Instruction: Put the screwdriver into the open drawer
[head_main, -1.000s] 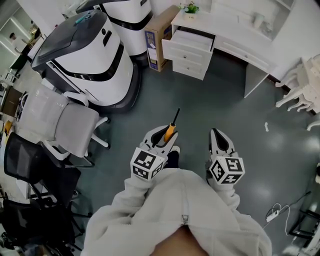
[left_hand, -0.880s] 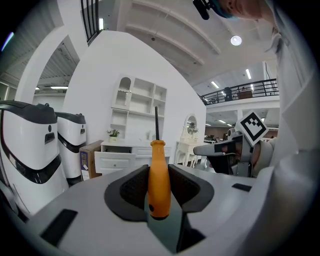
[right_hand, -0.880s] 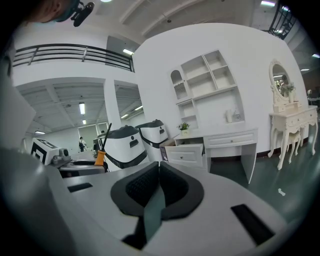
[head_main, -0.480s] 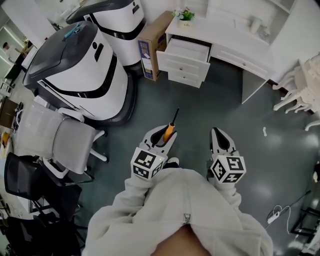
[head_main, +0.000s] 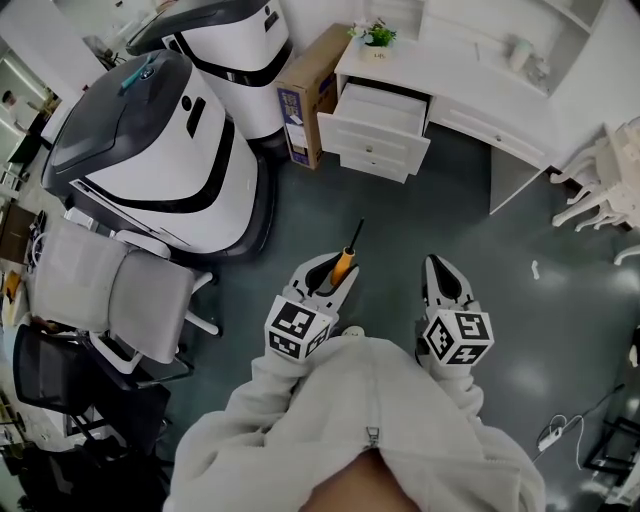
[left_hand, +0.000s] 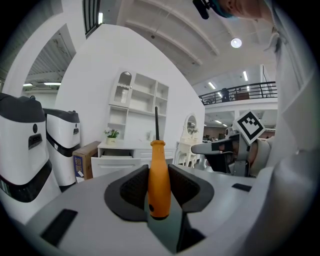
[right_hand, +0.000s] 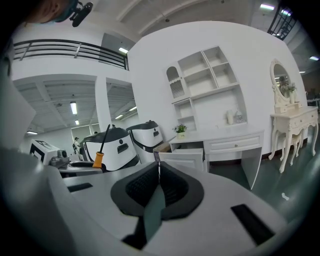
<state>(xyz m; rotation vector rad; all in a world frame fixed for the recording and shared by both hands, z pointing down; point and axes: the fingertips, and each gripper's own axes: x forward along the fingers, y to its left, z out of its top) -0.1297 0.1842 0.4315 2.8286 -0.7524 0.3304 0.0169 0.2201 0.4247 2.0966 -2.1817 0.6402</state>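
Drawer (head_main: 378, 112) nearer; orange-handled, black-shafted screwdriver (left_hand: 159, 180) in left gripper (head_main: 323, 276)

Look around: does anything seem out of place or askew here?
The desk's top drawer stands pulled out; those below are shut. A small white scrap lies loose on the floor. Nothing looks spilled or broken.
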